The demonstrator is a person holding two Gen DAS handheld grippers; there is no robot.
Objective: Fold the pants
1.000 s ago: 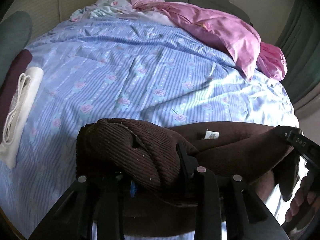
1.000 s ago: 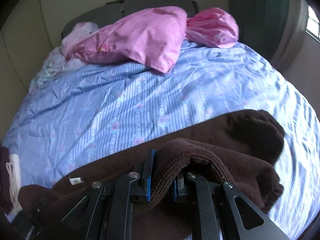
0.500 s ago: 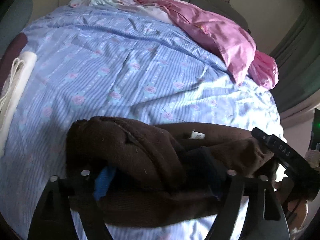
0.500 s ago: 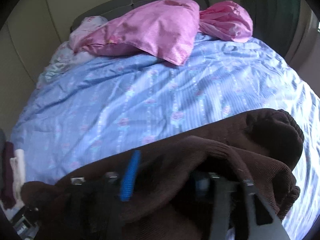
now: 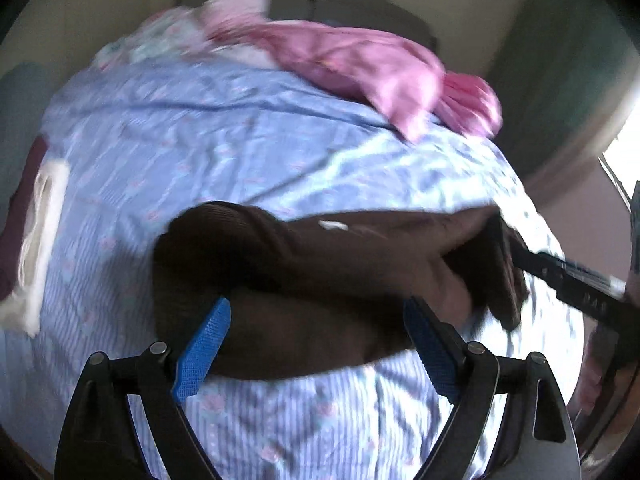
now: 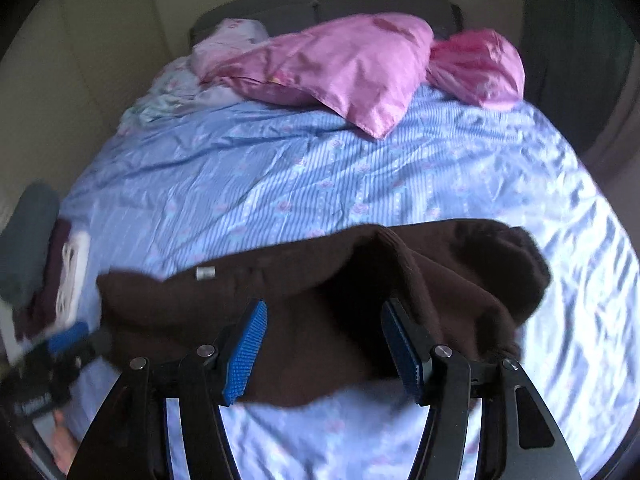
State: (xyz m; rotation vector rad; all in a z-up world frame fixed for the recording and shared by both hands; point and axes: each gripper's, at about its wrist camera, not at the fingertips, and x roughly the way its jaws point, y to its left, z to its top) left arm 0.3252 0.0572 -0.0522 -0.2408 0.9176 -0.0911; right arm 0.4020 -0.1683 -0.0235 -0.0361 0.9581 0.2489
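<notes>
- Left wrist view: I see my left gripper [image 5: 316,340] opening wide, nothing gripped, above the brown pants [image 5: 304,276].
- Right gripper [image 6: 322,344] spread, empty, over those pants on the blue bedsheet [image 6: 320,184].

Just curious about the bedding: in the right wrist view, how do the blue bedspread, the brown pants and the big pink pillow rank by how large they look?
1. blue bedspread
2. brown pants, though nearness to the camera enlarges them
3. big pink pillow, farther away, so its true size is unsure
</notes>
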